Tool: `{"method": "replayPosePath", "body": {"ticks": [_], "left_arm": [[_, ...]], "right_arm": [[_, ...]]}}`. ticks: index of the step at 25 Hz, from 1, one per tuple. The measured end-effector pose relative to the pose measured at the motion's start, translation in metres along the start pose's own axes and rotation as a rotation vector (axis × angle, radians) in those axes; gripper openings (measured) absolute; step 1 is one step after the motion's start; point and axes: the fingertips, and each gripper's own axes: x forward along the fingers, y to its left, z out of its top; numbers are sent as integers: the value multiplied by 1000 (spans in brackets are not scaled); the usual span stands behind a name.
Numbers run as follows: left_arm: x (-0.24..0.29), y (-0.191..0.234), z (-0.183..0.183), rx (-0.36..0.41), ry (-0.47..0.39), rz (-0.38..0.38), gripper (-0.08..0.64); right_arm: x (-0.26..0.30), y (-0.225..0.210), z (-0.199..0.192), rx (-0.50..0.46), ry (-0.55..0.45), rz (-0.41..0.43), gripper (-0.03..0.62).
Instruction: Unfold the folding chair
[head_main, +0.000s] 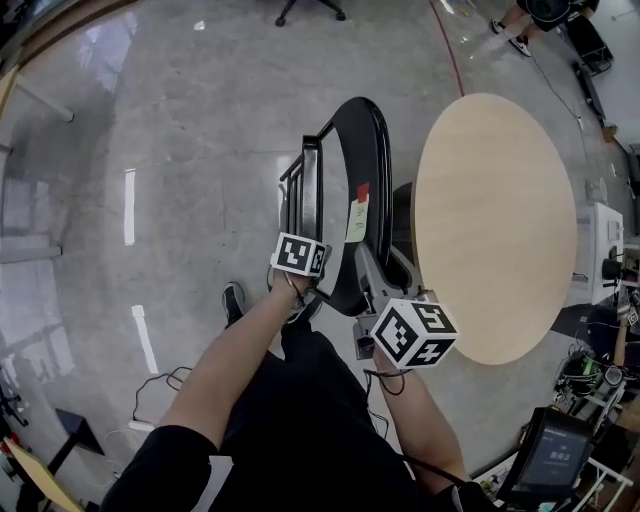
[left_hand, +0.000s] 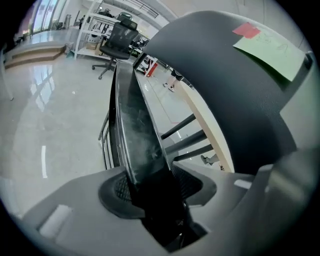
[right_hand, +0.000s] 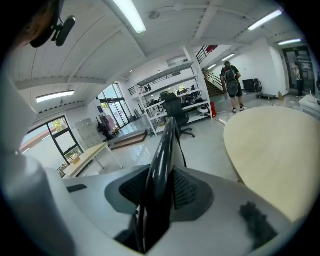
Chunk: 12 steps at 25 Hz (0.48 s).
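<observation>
Folding chair (head_main: 372, 150) stands beside round table (head_main: 495, 220). My left gripper (left_hand: 152, 187) clamped on one black panel edge, my right gripper (right_hand: 157, 192) clamped on other.

Black short-sleeved top (head_main: 185, 462), black trousers (head_main: 320, 400), perhaps sneakers (head_main: 233, 300).

Glossy black chair (head_main: 370, 140). Pale green note (head_main: 357, 220), red tab (head_main: 363, 190) at its twelve o'clock. Pale wood table (head_main: 495, 225) at three o'clock. Mottled grey floor (head_main: 180, 150). Black-and-white squares on left gripper (head_main: 304, 238) and right gripper (head_main: 374, 285).
</observation>
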Motion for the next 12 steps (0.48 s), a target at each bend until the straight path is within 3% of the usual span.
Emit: {"method": "replayPosePath", "body": {"ticks": [4,8,12], "left_arm": [[-6,3,0,48,-8,36,209],[-36,49,-11,8,-9,40,209],[-52,77,-19,-24,-19,-8,207]], "right_arm": [[-1,10,1,-27,-1,-6,127],[20,55,-11,-44,0,-17,127],[32,77,-18,-45,0,-12,127]]}}
